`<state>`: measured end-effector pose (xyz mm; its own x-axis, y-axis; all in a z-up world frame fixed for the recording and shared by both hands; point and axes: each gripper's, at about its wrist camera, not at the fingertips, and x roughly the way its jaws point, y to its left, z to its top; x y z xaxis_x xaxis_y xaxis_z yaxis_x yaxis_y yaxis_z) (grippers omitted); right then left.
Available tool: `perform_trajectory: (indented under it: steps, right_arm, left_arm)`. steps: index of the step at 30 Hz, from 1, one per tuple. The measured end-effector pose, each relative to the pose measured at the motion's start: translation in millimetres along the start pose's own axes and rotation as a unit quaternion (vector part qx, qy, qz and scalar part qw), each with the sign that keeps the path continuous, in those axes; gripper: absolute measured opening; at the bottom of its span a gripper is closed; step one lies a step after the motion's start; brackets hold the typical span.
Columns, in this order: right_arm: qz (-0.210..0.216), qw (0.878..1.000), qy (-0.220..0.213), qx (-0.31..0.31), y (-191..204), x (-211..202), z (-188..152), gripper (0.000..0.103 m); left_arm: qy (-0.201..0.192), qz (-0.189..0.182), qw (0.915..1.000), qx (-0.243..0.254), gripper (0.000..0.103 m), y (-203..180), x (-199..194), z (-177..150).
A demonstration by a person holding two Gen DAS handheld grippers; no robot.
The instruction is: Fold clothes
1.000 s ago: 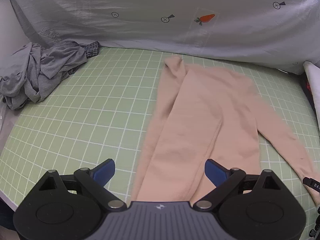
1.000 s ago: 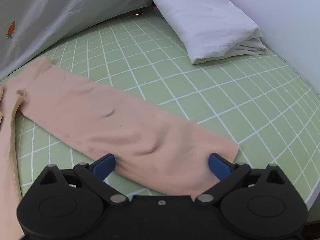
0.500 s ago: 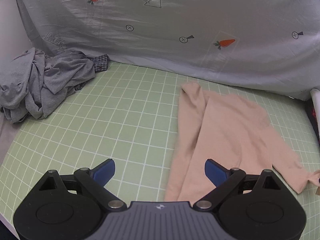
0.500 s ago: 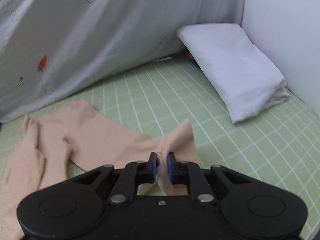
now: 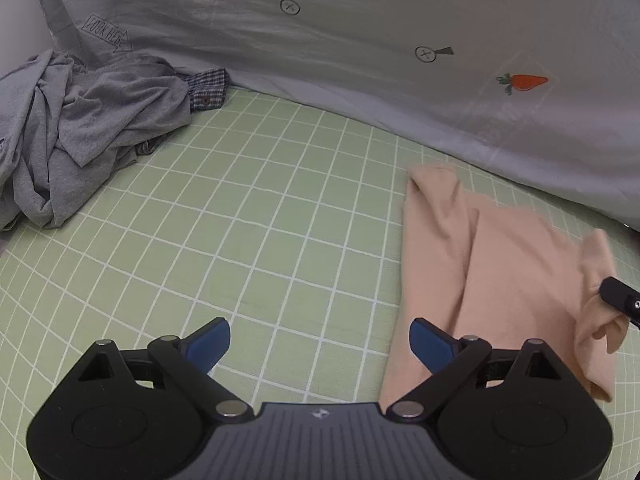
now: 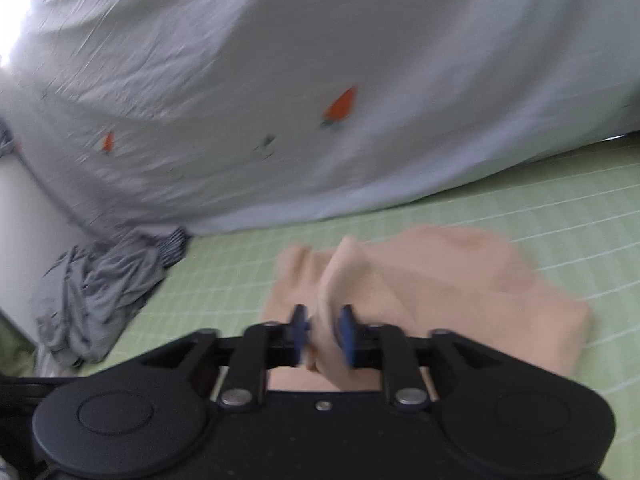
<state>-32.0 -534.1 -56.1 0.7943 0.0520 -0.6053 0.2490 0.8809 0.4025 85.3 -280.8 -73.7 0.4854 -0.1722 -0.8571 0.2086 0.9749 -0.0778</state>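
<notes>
Surface: green mat [image 5: 260, 208] with a white grid, backed by a pale grey sheet [image 5: 360, 40] printed with carrots and arrows.

Far left, on the mat against the sheet: crumpled grey clothes [image 5: 80, 128], a checked cuff [image 5: 208, 88] showing at their right edge.

Centre: bare mat.

Right: peach garment [image 5: 500, 272], lying mostly flat on the mat just in front of the sheet, one long part folded along its left side.

Left gripper [image 5: 319, 342]: low over the mat, blue pads spread wide, nothing between them; its right pad sits over the garment's left edge.

Right gripper [image 6: 323, 334]: seen blurred, pads closed on a raised fold of the peach garment's sleeve [image 6: 340, 280], carried over the garment's body. Its tip shows at the right edge of the left wrist view.
</notes>
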Motion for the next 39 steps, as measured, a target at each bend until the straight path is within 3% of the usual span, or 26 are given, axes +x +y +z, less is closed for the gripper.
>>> perform_trajectory:
  steps: [1,2,5,9,15,20,25,27,31,33,39]
  right_arm:
    - [-0.01,1.0,0.009,-0.007,4,7,-2,0.074]
    - [-0.02,1.0,0.019,-0.015,8,15,-5,0.087]
    - [-0.051,0.997,0.049,-0.022,2,27,-13,0.088]
    - [-0.121,0.991,0.059,0.019,-37,12,-18,0.09]
    - [-0.248,0.966,0.057,0.043,-96,-26,-29,0.093]
    - [-0.288,0.951,0.058,0.096,-138,-47,-38,0.093]
    - [-0.295,0.947,0.069,0.109,-157,-47,-43,0.093]
    - [-0.292,0.947,0.073,0.112,-161,-45,-44,0.093]
    - [-0.285,0.95,0.079,0.103,-160,-40,-44,0.093]
    - [-0.281,0.951,0.083,0.098,-158,-38,-45,0.093]
    - [-0.279,0.952,0.092,0.085,-152,-30,-45,0.093]
  left_arm:
    - [0.004,0.003,1.0,-0.002,0.096,1,5,1]
    - [0.007,0.006,1.0,-0.001,0.096,0,8,1]
    - [0.015,0.013,0.9998,0.008,0.096,-5,13,-1]
    - [0.027,0.011,0.9992,0.026,0.096,-20,20,-4]
    - [0.021,-0.013,0.9961,0.085,0.095,-63,23,-9]
    - [0.011,-0.05,0.9877,0.148,0.088,-107,24,-15]
    - [0.027,-0.076,0.9818,0.172,0.086,-140,36,-19]
    - [0.041,-0.074,0.981,0.175,0.068,-148,44,-21]
    - [0.053,-0.06,0.9815,0.174,0.047,-152,52,-26]
    - [0.047,-0.049,0.9815,0.179,0.013,-150,53,-28]
    - [0.022,-0.066,0.9865,0.148,0.007,-131,39,-21]
